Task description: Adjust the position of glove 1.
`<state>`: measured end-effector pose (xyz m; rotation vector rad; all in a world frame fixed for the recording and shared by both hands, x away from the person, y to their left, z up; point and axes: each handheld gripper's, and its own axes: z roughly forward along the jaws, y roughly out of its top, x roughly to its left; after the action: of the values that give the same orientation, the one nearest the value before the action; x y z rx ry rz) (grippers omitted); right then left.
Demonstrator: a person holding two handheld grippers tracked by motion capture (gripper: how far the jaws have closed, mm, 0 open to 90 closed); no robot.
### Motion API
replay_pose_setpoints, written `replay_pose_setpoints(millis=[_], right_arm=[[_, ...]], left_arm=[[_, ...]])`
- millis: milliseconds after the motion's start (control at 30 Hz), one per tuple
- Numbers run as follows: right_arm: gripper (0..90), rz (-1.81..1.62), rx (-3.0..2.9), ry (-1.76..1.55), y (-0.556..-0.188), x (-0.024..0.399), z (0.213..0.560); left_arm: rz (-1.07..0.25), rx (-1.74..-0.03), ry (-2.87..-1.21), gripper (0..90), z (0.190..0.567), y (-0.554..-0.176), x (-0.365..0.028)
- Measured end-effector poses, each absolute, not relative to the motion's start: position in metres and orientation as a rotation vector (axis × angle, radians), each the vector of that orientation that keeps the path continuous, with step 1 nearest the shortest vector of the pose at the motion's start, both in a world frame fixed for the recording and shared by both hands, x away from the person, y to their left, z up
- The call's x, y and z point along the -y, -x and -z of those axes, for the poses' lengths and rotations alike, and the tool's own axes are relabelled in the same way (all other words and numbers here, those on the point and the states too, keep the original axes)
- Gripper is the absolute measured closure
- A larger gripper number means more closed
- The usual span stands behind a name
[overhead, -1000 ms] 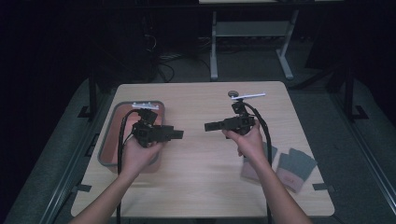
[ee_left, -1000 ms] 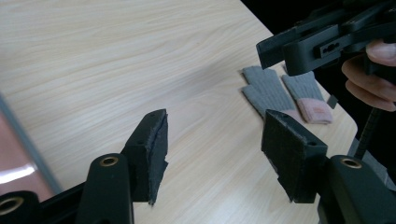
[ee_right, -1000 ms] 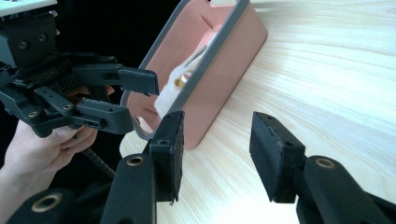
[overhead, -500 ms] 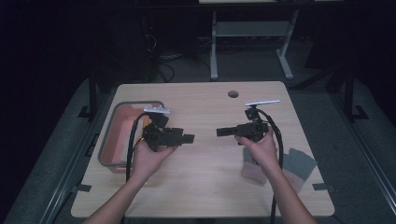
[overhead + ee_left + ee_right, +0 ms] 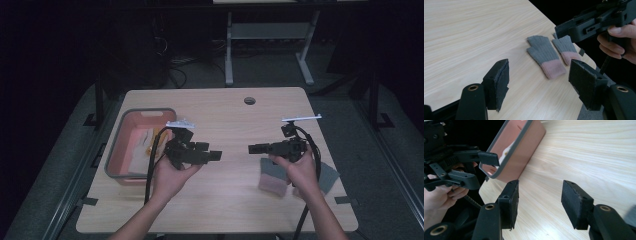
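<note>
Room: dark all round, a metal stand (image 5: 265,45) behind, and a pale wooden table (image 5: 225,115) lit in the middle.
Left gripper (image 5: 214,156): held up over the table just beside the bin, jaws pointing across at the other gripper; they have just been opening and now stand well apart, nothing but bare wood between the pads (image 5: 499,82).
Right gripper (image 5: 254,148): held above the table's right part, jaws aimed back toward the left one; these too have just been opening, wide now, holding nothing.
Gloves (image 5: 544,56): two grey knit gloves with pink cuffs, lying flat side by side near the table's right edge, close under the right hand (image 5: 295,167); neither gripper touches them.
Bin (image 5: 125,145): pink with a grey rim, on the table's left side; pale and yellow items lie inside, too small to make out.
</note>
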<state>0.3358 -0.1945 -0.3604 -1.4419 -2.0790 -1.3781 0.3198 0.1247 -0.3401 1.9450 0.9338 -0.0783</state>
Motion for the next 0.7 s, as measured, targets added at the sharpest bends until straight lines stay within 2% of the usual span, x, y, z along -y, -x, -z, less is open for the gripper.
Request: replay_pose_setpoints(millis=[700], right_arm=[[45.5,1.351,2.077,1.604,-0.319,0.257,0.382]], left_arm=[[0.151,-0.868,-1.974,30.9,0.353,-0.32,-0.083]])
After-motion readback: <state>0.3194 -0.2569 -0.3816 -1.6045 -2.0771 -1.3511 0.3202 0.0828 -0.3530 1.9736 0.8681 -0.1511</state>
